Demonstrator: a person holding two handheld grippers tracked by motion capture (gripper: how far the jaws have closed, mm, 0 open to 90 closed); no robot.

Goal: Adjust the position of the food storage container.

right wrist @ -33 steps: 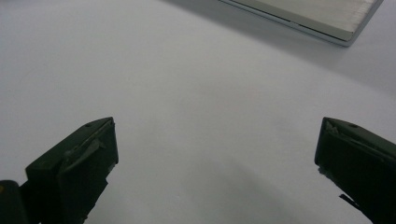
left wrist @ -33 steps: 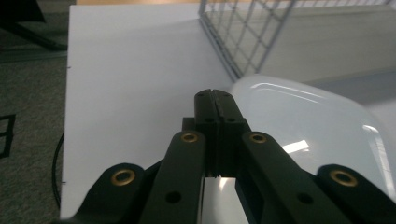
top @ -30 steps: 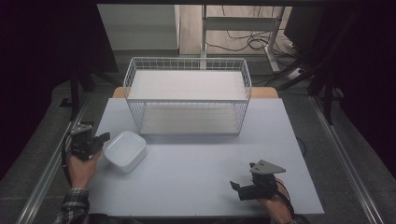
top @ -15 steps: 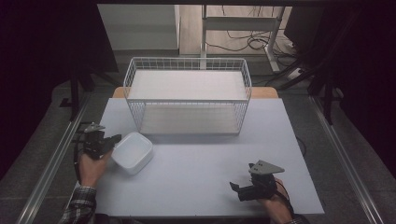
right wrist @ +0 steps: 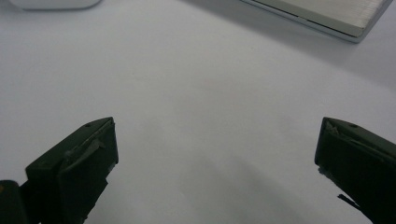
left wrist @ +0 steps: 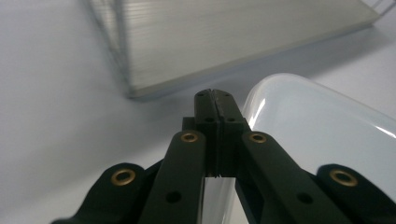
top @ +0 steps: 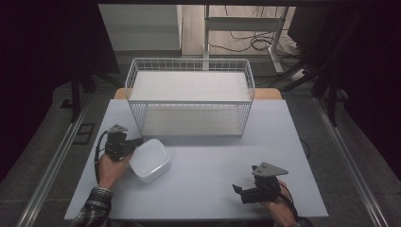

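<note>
Pale grey table (top: pixel 198 184) carries a white wire basket (top: pixel 190 97) at the back. Near its front left corner lies a white plastic container (top: pixel 150 160); the left gripper (top: pixel 135 144) has its jaws closed on the container's rim. The right gripper (top: pixel 239 191) rests on the table near the front right edge, jaws wide open and holding nothing.

- The high view is dim overall; the table (top: pixel 203 189) is the one evenly lit surface, and the room around it falls to near black.
- The basket (top: pixel 189 101) casts a soft shadow on the table just in front of it.
- In the left gripper view the basket is blurred, and the tub (left wrist: pixel 317 135) beside it carries a pale sheen along its rim.
- In the right gripper view the table is flat and featureless, with the near jaws soft-edged.
</note>
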